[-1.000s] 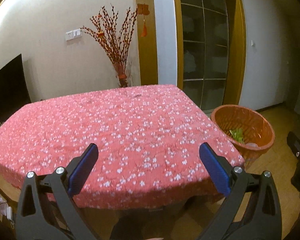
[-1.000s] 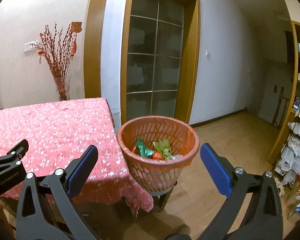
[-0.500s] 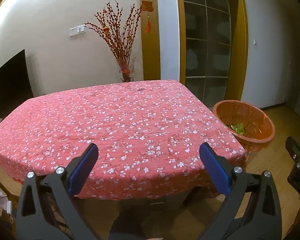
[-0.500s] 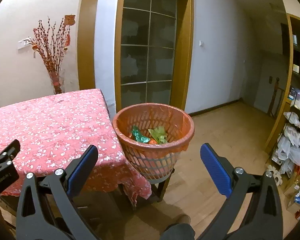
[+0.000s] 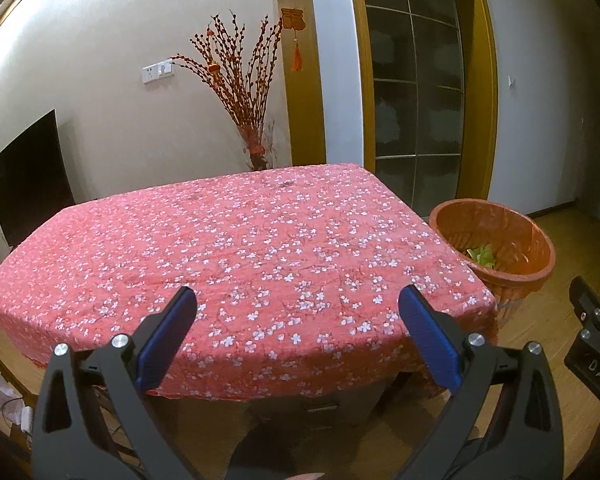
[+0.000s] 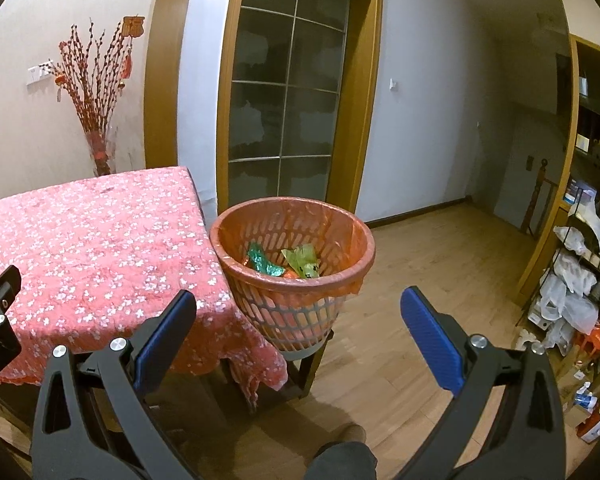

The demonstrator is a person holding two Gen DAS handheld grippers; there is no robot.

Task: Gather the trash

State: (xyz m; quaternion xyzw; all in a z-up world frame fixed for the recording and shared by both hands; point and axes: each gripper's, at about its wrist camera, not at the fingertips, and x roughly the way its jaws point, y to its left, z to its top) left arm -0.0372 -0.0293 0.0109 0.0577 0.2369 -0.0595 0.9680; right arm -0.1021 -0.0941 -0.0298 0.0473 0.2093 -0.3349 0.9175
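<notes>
Trash, green and orange wrappers, lying inside orange basket just beside right edge of table with pink flowered cloth, while left gripper and right gripper both held spread wide, with nothing between blue pads.

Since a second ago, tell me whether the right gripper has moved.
Yes. The right gripper has backed away from the basket, which now sits higher and farther beyond its open jaws beside the table.
</notes>
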